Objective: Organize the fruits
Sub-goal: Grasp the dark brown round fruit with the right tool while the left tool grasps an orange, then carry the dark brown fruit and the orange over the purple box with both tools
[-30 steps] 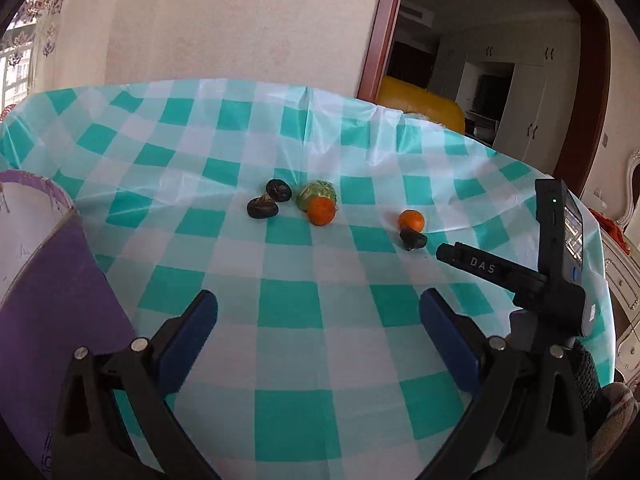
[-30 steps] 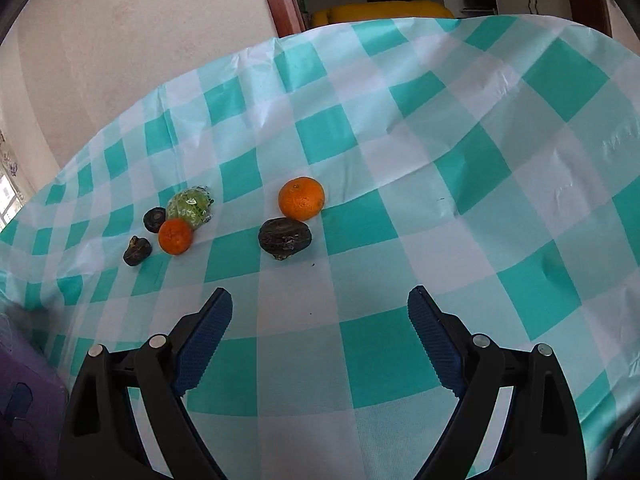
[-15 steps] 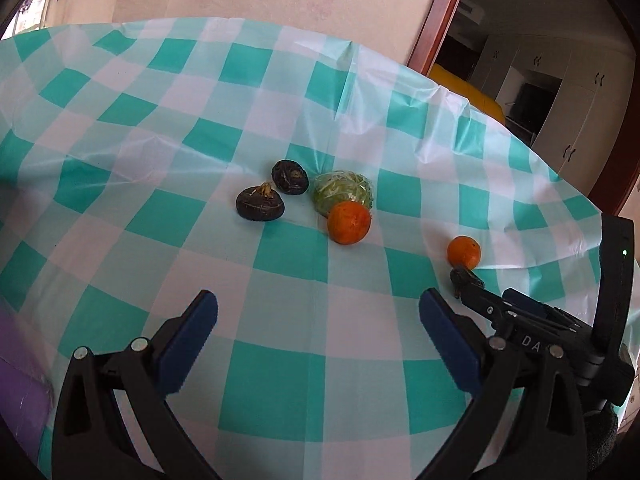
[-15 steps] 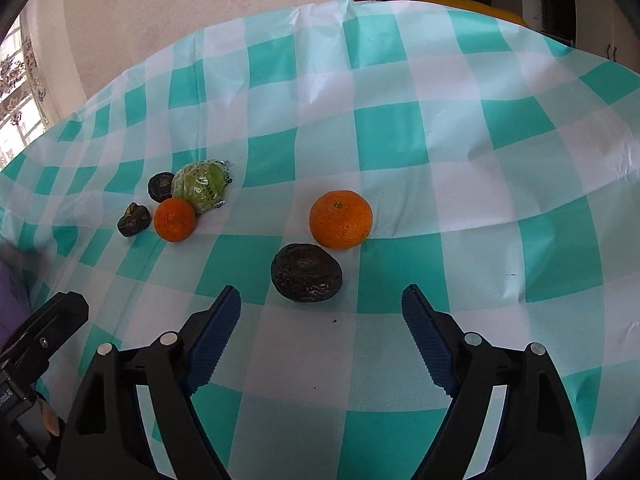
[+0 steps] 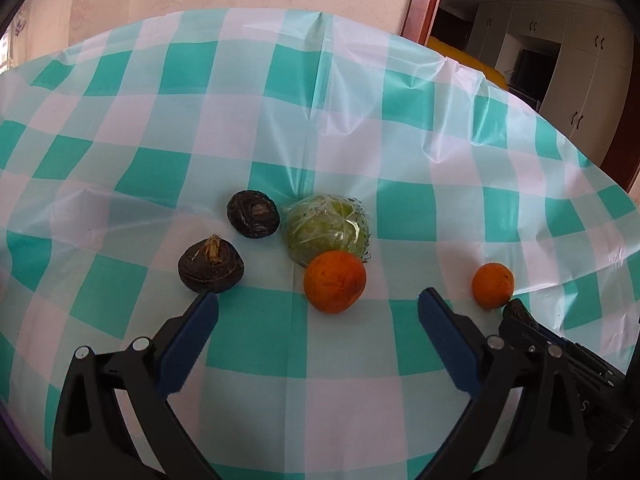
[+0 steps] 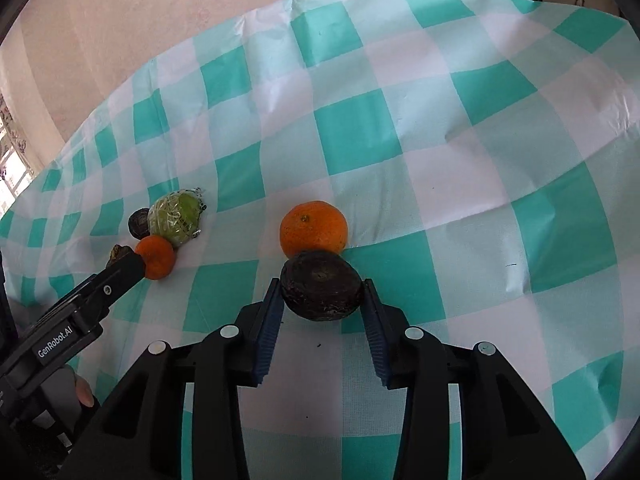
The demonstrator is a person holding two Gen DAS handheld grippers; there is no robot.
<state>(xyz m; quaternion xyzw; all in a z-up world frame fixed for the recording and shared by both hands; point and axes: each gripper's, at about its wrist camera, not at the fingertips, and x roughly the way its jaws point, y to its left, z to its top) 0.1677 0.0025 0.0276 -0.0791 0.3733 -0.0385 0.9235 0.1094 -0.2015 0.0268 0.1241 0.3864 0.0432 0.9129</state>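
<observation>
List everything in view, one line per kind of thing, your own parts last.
Dark fruits: three, brown-black; one between the right gripper's pads, two at the left of the cluster.
Oranges: two, orange; one just behind the gripped dark fruit, one in front of the wrapped green fruit.
Wrapped green fruit: one, pale green in clear film, mid-cluster.
Tablecloth: one, teal and white check, covering the table.
Left gripper: black with blue pads, jaws wide, nothing between them.
Right gripper: black with blue pads, closed on the dark fruit.
</observation>
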